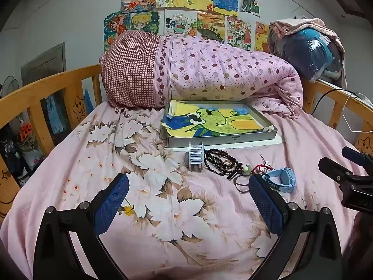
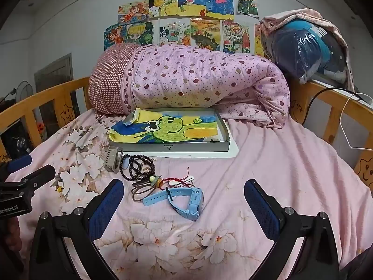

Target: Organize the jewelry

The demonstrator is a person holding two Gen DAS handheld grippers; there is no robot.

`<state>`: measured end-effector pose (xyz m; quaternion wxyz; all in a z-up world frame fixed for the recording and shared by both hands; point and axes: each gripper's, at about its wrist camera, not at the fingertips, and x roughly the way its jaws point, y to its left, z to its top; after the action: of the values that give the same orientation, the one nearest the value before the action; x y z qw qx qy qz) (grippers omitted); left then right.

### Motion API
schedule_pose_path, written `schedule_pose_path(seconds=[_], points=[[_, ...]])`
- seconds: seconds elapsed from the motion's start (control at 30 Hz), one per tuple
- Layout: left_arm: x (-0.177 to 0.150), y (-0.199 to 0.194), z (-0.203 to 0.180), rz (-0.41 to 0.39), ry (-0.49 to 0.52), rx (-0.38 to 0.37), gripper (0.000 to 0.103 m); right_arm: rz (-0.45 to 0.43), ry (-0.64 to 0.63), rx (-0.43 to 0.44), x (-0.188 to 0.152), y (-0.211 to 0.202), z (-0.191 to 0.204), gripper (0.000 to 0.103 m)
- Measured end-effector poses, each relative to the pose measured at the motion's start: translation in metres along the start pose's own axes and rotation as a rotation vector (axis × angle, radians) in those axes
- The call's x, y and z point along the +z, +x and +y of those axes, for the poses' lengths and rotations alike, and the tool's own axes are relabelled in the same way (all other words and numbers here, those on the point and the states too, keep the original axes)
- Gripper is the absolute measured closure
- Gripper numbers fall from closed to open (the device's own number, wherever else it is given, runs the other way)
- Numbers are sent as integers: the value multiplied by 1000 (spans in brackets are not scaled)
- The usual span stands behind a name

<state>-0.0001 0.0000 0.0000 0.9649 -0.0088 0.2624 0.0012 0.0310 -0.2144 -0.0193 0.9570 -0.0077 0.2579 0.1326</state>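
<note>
Glossy dark beads [image 2: 137, 169] coil beside a plastic watch [image 2: 186, 199]; both grippers [image 1: 188, 198] [image 2: 184, 200] gape empty

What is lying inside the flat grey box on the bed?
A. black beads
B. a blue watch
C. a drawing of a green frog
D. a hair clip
C: the grey box holds a frog drawing, while the blue watch, black beads and hair clip lie on the sheet in front of it.
</note>
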Motion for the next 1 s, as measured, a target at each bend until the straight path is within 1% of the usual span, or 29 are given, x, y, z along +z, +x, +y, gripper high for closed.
schedule_pose_path(seconds=[0.3,0.5,1.0], points=[[0,0,0,2,-7,-6,2,1,-2,9,0,-5,-4,0],[0,0,0,3,-6,-8,2,5,5,6,-2,2,0,0],[0,-1,0,2,-4,-7,2,9,10,11,-1,2,-2,0]])
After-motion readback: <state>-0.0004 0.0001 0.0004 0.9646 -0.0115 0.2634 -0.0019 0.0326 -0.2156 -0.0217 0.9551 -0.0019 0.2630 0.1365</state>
